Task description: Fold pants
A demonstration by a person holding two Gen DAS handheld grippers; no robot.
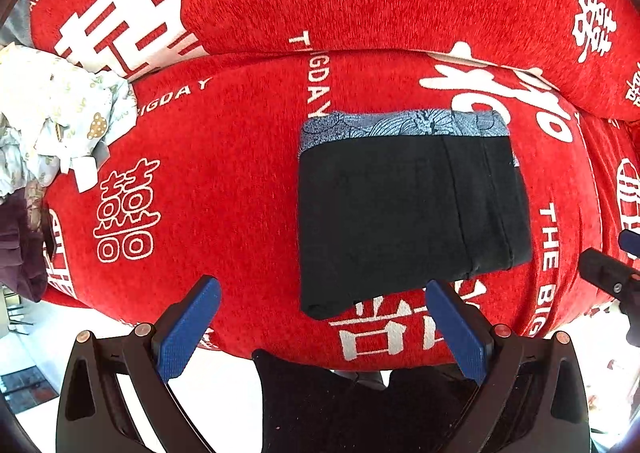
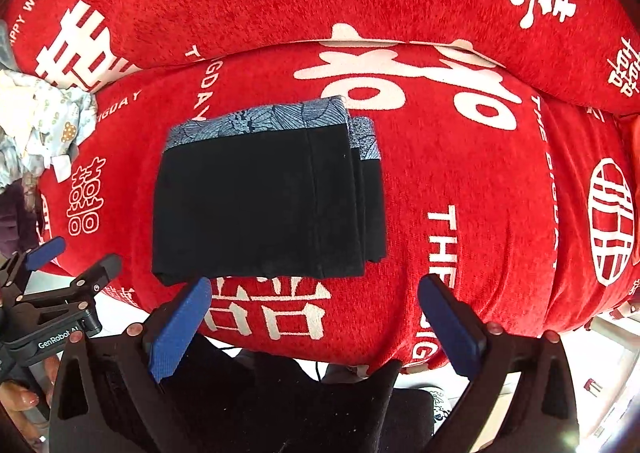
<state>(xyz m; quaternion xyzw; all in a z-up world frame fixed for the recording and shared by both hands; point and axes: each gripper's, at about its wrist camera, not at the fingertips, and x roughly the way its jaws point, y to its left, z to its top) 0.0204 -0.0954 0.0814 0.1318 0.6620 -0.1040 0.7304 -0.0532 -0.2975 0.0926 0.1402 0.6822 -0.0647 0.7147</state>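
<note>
On red cover [image 1: 240,181], folded pants [image 1: 400,205] lie square-edged.

Matt black cloth pants [image 2: 256,205], fuzzy red cover [image 2: 460,173]

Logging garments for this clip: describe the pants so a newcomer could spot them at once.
On the red sofa cover printed with white characters lies a flat black rectangle: the folded pants. A blue-grey patterned waistband sets them apart from the crumpled pale clothes at the left.
</note>
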